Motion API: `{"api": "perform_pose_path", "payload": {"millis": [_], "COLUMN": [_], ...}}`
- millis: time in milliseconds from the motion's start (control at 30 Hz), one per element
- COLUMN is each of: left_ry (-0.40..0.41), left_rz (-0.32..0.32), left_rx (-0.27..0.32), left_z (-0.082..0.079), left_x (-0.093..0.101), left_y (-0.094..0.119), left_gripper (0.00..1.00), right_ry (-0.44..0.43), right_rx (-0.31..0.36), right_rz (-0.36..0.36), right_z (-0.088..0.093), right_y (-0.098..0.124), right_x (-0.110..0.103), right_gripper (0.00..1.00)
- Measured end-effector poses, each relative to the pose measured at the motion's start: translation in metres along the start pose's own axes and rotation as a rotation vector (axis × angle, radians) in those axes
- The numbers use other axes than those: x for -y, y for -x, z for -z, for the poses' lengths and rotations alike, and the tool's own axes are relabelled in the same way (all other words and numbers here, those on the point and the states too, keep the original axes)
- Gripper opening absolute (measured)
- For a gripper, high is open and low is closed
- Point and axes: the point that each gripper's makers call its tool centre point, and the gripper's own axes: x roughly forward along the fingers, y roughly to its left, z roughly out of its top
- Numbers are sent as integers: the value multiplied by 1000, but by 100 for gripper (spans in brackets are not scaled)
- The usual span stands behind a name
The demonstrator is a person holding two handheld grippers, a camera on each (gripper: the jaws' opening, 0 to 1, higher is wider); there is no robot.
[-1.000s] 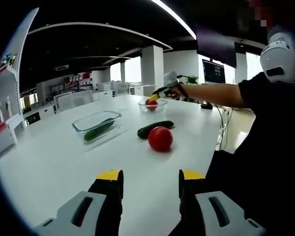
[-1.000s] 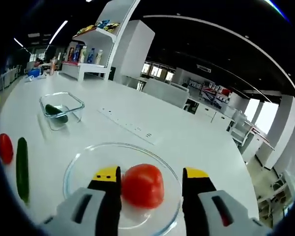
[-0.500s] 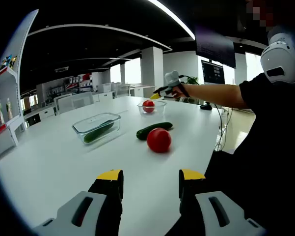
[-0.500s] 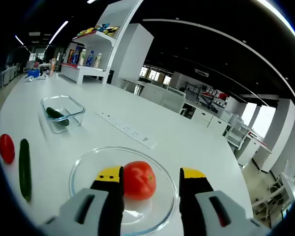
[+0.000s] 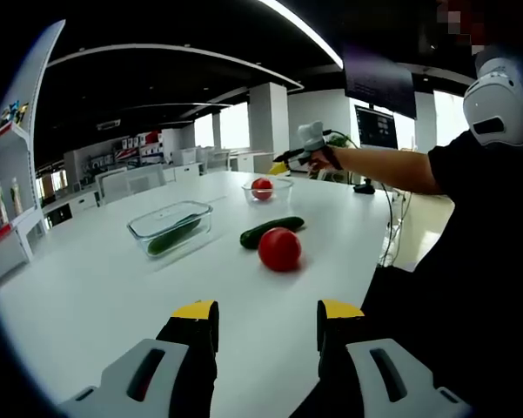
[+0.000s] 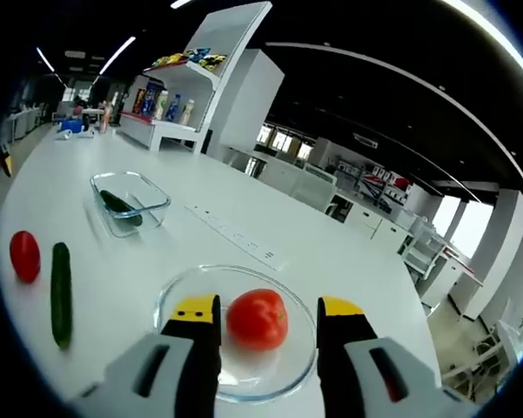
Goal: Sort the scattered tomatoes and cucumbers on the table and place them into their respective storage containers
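hovering above the round glass bowl (image 6: 235,348), the right gripper (image 6: 268,315) has its jaws spread and empty, with a tomato (image 6: 258,319) resting in the bowl between and beyond the tips; by the look of it that tomato is delivered. the left gripper (image 5: 268,315) hangs low over the white table (image 5: 96,287), jaws spread, holding nothing.

two things are left loose on the table: a second tomato (image 5: 279,248) and a cucumber (image 5: 271,231) just behind it, close together though contact is hard to judge. the rectangular glass container (image 5: 170,224) already holds one cucumber.

the loose cucumber lies flat, and in the right gripper view its long axis runs roughly toward the camera, beside the loose tomato. the next move likely calls for closing across its narrow width near the middle, then carrying it to the rectangular container.
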Motion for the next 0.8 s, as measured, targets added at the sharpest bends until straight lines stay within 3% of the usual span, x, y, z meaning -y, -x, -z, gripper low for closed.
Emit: {"api": "perform_pose_path", "payload": {"millis": [133, 367, 800], "left_ry": [0, -7, -9], "left_rz": [0, 1, 2], "left_rx": [2, -6, -8], "left_z": [-1, -2, -5], "left_x": [0, 0, -1], "left_y": [0, -2, -4], "left_gripper": [45, 45, 45], "right_ry": [45, 43, 73], "right_rx": [31, 72, 149], "right_rz": [1, -14, -76], "right_z": [-11, -22, -47], "right_y": [19, 38, 67], "right_x": [-5, -13, -53], "right_gripper": [42, 42, 42]}}
